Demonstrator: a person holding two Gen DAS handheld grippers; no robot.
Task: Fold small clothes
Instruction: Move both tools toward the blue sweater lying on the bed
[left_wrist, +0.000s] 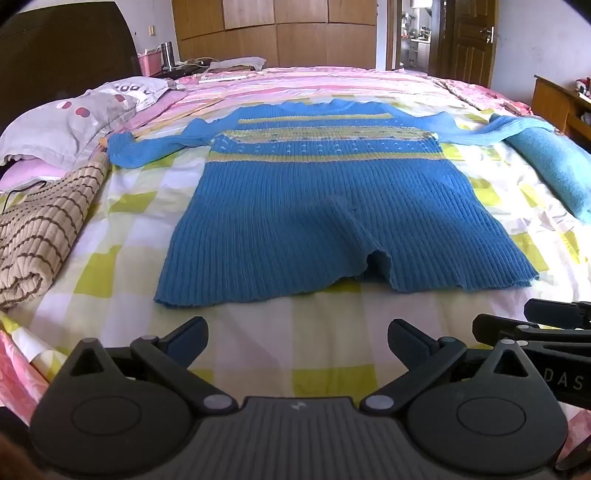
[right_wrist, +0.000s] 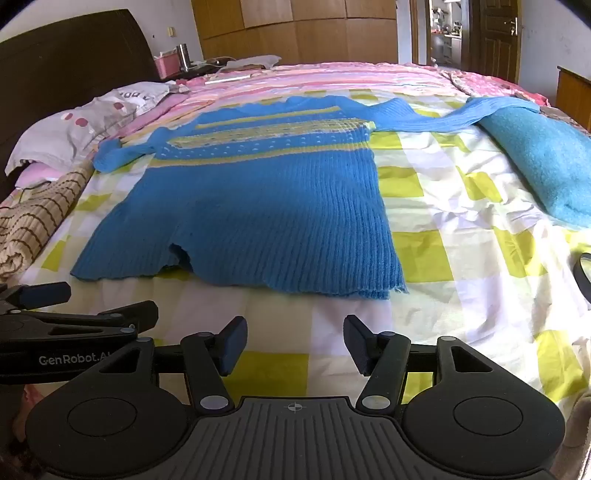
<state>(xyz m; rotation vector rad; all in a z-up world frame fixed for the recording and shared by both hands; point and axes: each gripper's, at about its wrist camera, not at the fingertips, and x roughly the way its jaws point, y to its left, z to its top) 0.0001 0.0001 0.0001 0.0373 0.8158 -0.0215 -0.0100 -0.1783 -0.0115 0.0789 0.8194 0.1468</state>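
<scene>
Blue knit sweater (left_wrist: 317, 206) (right_wrist: 251, 218): ribbed, with yellow bands and a patterned yoke across the chest. Lies flat and face up on the checked sheet (left_wrist: 122, 236) (right_wrist: 443, 251), hem toward the cameras, neckline toward the far side of the bed. Both sleeves are spread outward. A raised crease runs up from the middle of the hem, where the edge lifts into a small arch.

Left gripper (left_wrist: 297, 334): fingers spread wide, holding nothing, just short of the sweater's hem and not touching it.

Right gripper (right_wrist: 295, 345): fingers apart at a moderate gap, holding nothing, just short of the sweater's hem near its right corner. It sits beside the left gripper, whose side shows at the left edge of the right wrist view.

Folded blue fleece item (left_wrist: 554, 170) (right_wrist: 546, 166): right of the sweater, at the end of the right sleeve.

Beige striped knit (left_wrist: 40, 229) (right_wrist: 29, 221): bundled left of the sweater.

Pillow (left_wrist: 70, 114) (right_wrist: 77, 122), grey with red spots: beyond the sweater's left sleeve.

Pink striped quilt (left_wrist: 332, 81) (right_wrist: 332, 79): beyond the sweater's neckline.

Wooden wardrobe (left_wrist: 277, 33): against the wall, far beyond the sweater.
</scene>
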